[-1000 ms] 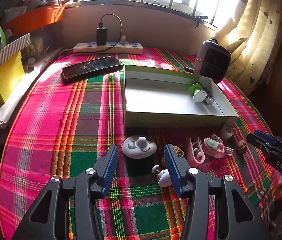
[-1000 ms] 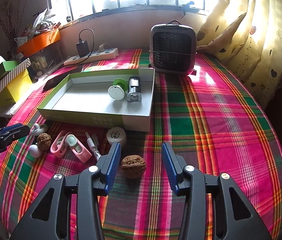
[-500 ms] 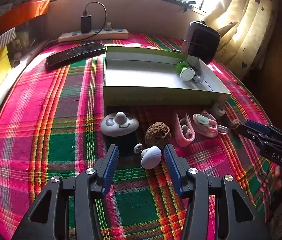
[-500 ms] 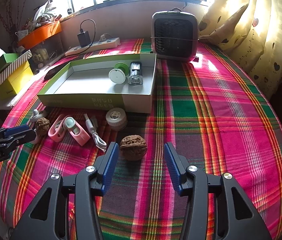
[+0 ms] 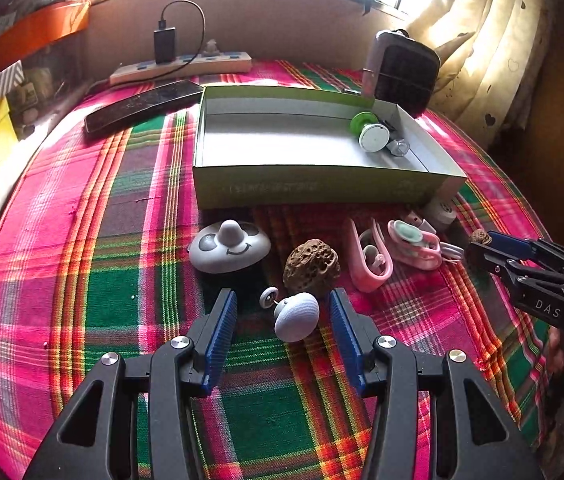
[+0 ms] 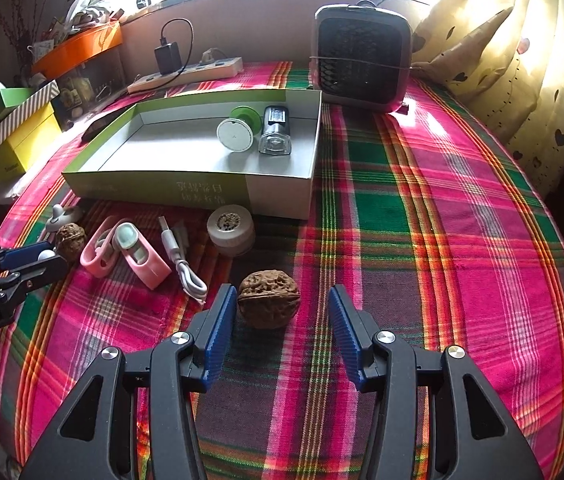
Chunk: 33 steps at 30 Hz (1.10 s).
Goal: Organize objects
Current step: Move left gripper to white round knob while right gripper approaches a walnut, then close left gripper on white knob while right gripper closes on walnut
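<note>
Objects for sorting lie in a loose row on the plaid tablecloth (image 6: 422,208), in front of the near wall of the shallow green-and-white box (image 5: 322,188). Inside the box, at its right end: a green-and-white round spool (image 6: 238,130) and, touching it, a small clear-and-black device (image 6: 275,130). Outside, left to right in the left wrist view: grey smiley-face disc (image 5: 229,246), pitted brown walnut (image 5: 311,266), pink clip (image 5: 368,258), pink-and-mint holder (image 5: 412,242) with a white cable (image 6: 182,258) beside it, and a small round white container (image 6: 231,229) just by the box wall. Left gripper (image 5: 282,320) is open; a white mushroom-shaped knob (image 5: 296,316) lies on the cloth between its blue pads, nearer the right one, contact with either pad not clear. Right gripper (image 6: 282,318) is open, jaws having just widened slightly; a smooth-ridged walnut (image 6: 269,298) sits on the cloth between the pads, close to the left pad, clear gap to the right pad. Both grippers angle downward at the cloth. Background: black phone (image 5: 142,104) left of the box, power strip (image 5: 182,68) with a charger plugged in under the window, small heater (image 6: 362,60) behind the box's right corner.
</note>
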Each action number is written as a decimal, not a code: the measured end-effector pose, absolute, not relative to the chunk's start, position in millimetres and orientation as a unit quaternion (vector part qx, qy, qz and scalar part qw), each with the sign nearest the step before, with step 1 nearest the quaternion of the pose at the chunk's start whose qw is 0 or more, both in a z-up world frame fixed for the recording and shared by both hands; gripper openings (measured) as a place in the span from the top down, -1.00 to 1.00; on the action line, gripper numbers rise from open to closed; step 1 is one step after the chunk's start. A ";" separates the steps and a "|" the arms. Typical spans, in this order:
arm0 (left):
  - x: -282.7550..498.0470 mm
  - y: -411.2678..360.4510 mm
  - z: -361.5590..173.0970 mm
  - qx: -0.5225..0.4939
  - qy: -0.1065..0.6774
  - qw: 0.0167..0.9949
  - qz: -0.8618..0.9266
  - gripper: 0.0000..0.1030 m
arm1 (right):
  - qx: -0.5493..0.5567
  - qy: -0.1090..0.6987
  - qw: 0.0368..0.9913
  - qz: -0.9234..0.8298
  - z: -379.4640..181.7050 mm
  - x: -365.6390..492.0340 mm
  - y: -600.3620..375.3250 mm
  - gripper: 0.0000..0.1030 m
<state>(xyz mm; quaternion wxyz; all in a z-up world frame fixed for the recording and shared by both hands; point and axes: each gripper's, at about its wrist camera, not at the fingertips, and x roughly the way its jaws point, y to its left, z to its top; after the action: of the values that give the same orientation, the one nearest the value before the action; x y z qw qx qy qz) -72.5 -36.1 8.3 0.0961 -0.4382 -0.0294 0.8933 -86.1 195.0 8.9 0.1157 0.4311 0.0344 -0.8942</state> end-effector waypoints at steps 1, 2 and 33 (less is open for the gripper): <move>-72.6 -35.6 8.1 -0.437 -0.027 0.095 0.894 0.09 | 0.431 0.037 0.114 -0.894 8.9 -86.8 194.7 0.05; -72.7 -35.0 8.0 -0.436 -0.025 0.094 0.895 0.09 | 0.431 0.040 0.113 -0.894 9.0 -87.8 194.3 0.05; -74.3 -44.0 6.5 -0.430 -0.033 0.075 0.899 0.56 | 0.430 0.048 0.108 -0.895 9.6 -89.1 194.6 0.38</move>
<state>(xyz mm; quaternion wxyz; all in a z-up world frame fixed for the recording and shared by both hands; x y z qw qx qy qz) -74.3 -44.0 6.5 0.0749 -0.4302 -0.0334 0.8990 -89.1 194.6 9.6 0.1080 0.4299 0.0475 -0.8952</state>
